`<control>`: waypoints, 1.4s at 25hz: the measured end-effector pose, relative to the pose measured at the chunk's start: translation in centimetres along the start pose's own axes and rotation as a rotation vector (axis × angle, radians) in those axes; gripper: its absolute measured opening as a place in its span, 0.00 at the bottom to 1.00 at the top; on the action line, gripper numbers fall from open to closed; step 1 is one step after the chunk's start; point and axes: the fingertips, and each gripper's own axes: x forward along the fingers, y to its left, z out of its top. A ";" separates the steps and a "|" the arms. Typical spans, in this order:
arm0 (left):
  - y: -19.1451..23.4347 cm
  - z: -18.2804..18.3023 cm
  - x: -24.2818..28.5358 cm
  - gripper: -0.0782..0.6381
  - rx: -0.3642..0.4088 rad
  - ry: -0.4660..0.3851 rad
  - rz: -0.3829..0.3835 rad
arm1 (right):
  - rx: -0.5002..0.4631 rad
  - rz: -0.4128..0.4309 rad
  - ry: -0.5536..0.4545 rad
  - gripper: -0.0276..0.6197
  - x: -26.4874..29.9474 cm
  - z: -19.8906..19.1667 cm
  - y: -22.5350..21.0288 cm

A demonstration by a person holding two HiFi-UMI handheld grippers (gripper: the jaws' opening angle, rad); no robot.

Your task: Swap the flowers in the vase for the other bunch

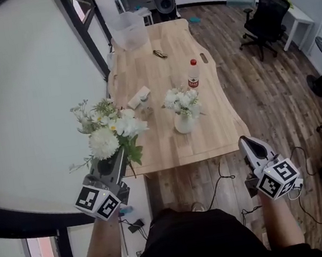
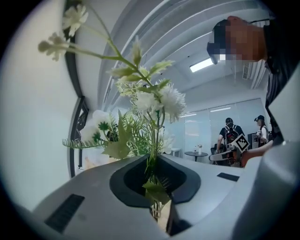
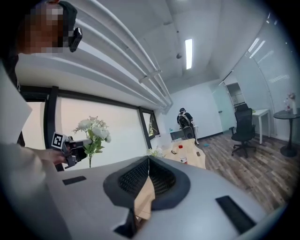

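Left gripper (image 1: 117, 161) pinches one bunch (image 1: 110, 129) by its stems, right gripper (image 1: 246, 141) is pressed together on nothing, and the vase (image 1: 184, 124) on the table (image 1: 153, 75) holds another bunch (image 1: 182, 99), so the swap seems perhaps half done.

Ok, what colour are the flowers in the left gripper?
The flowers are white with green leaves, best in head view.

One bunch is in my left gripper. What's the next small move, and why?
Probably reach the right gripper forward toward the vase and open it. The vase is full with its own flowers, the right is shut and empty, and the left gripper is clamped on the other bunch.
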 end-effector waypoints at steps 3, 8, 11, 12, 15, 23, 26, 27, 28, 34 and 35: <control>-0.5 0.0 1.0 0.16 0.008 -0.002 0.027 | 0.012 0.025 0.015 0.08 0.4 0.1 -1.1; 0.1 0.0 2.1 0.16 0.001 0.016 0.051 | 0.062 0.055 0.031 0.08 1.6 -0.6 -1.6; 0.9 0.2 3.0 0.16 0.007 0.015 0.048 | 0.069 0.066 0.028 0.08 3.0 -0.3 -1.9; 1.3 0.2 3.4 0.16 0.010 0.011 0.044 | 0.068 0.064 0.028 0.08 3.6 -0.2 -2.0; 2.9 -0.4 5.0 0.16 0.002 0.004 0.032 | 0.065 0.055 0.034 0.08 5.7 0.4 -2.5; 7.3 -1.0 10.7 0.16 -0.016 0.008 -0.051 | 0.035 0.061 0.016 0.08 12.2 4.4 -3.0; 9.9 -1.4 13.5 0.16 -0.039 0.003 -0.081 | 0.022 0.065 0.031 0.08 15.9 5.0 -3.1; 10.6 -1.5 14.2 0.16 -0.049 -0.001 -0.093 | 0.017 0.058 0.033 0.09 16.7 5.1 -3.1; 11.1 -1.5 14.7 0.16 -0.060 -0.007 -0.104 | 0.012 0.045 0.033 0.09 17.3 5.1 -3.2; 12.8 -1.9 17.1 0.16 -0.077 -0.014 -0.153 | 0.007 0.035 0.048 0.09 19.3 5.2 -3.0; 12.9 -2.1 17.6 0.16 -0.073 -0.012 -0.163 | 0.012 0.043 0.053 0.09 19.8 5.3 -2.9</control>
